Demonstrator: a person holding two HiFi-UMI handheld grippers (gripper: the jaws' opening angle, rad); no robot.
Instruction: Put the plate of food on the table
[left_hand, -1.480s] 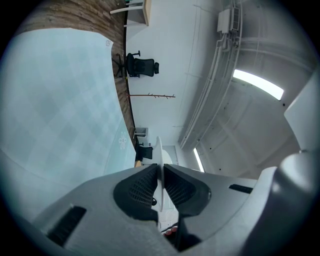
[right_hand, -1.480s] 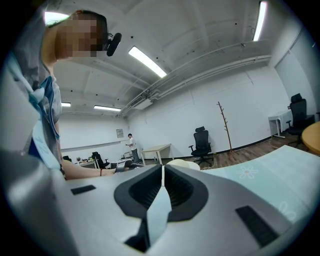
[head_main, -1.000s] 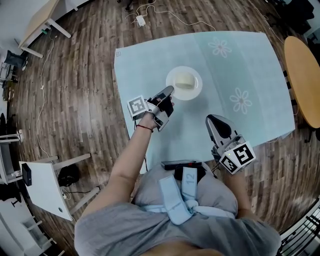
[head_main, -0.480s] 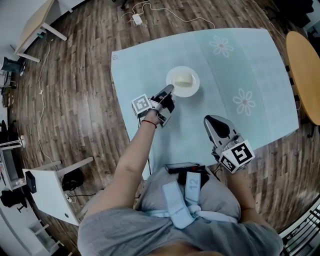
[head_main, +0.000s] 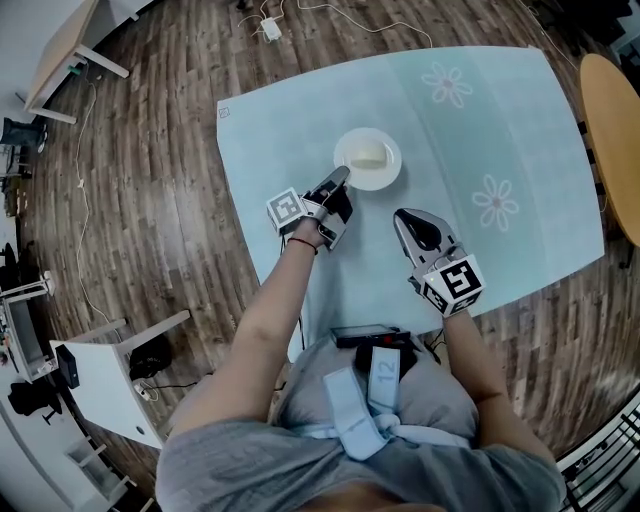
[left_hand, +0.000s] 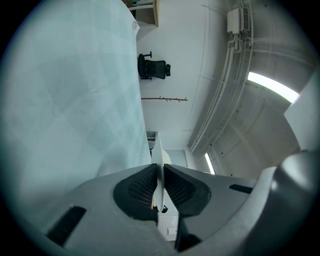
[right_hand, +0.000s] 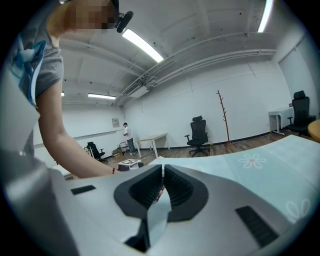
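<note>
A white plate (head_main: 385, 175) with a pale block of food (head_main: 368, 155) lies over the light-blue flowered tablecloth (head_main: 480, 120) in the head view. My left gripper (head_main: 340, 178) reaches it from the near left and is shut on its near rim. In the left gripper view the rim shows edge-on as a thin white plate edge (left_hand: 158, 152) pinched by the left gripper (left_hand: 159, 167). Whether the plate rests on the cloth or hangs just above it cannot be told. My right gripper (head_main: 405, 215) hovers over the cloth to the plate's near right, shut and empty, the right gripper (right_hand: 163, 167) pointing across the table.
A round wooden table (head_main: 615, 130) stands at the right edge. A white desk (head_main: 100, 380) is on the floor at lower left and another desk (head_main: 60, 50) at upper left. Cables and a power strip (head_main: 270, 28) lie beyond the table's far edge.
My right gripper has moved forward and left over the cloth, nearer the plate. The left gripper has kept its hold on the plate's rim.
</note>
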